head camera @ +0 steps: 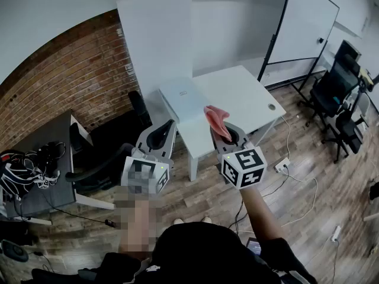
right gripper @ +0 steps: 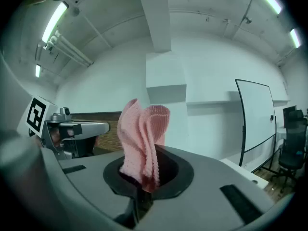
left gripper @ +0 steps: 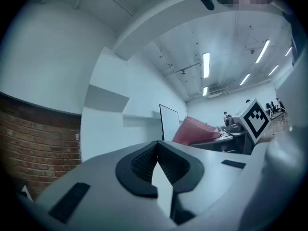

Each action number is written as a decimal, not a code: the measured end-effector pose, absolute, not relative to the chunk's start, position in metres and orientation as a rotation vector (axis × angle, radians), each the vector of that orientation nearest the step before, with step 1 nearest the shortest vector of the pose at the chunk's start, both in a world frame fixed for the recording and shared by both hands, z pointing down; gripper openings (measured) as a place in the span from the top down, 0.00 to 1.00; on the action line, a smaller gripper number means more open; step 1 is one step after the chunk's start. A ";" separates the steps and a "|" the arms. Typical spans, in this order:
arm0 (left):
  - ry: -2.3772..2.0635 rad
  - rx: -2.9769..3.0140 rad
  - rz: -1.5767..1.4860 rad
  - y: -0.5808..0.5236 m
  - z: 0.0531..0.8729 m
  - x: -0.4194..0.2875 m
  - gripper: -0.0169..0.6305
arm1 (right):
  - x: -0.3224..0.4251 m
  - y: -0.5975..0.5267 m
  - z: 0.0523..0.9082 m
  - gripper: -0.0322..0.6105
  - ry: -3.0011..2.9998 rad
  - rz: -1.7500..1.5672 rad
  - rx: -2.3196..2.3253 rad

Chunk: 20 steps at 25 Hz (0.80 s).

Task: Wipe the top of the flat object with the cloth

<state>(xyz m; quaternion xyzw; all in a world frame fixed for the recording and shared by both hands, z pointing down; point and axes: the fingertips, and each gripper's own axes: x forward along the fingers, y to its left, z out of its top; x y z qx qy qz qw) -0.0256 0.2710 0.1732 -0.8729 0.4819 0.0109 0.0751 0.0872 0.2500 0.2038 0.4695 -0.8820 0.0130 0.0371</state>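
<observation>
At the left edge of the head view, a dark grey desk (head camera: 41, 176) is carrying a tangle of cables, with a red brick wall (head camera: 71, 81) standing behind it. Left of centre, the left gripper (head camera: 161, 136) is pointing level, its jaws pressed fully together with nothing between them. Above centre, the pale flat rectangular object (head camera: 183, 96) is lying on the left part of a white rectangular table (head camera: 243, 93), apart from both grippers. Just right of centre, the right gripper (head camera: 230, 136) is clamping a pink knitted cloth (head camera: 216, 118), whose loose folds are standing up out of the closed jaws. At upper right, a framed whiteboard (head camera: 305, 22) is standing beside black office chairs (head camera: 331, 90).
</observation>
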 end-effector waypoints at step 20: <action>1.468 -2.615 0.021 0.266 0.176 -0.007 0.95 | 0.104 0.245 0.210 0.88 -2.731 0.062 1.400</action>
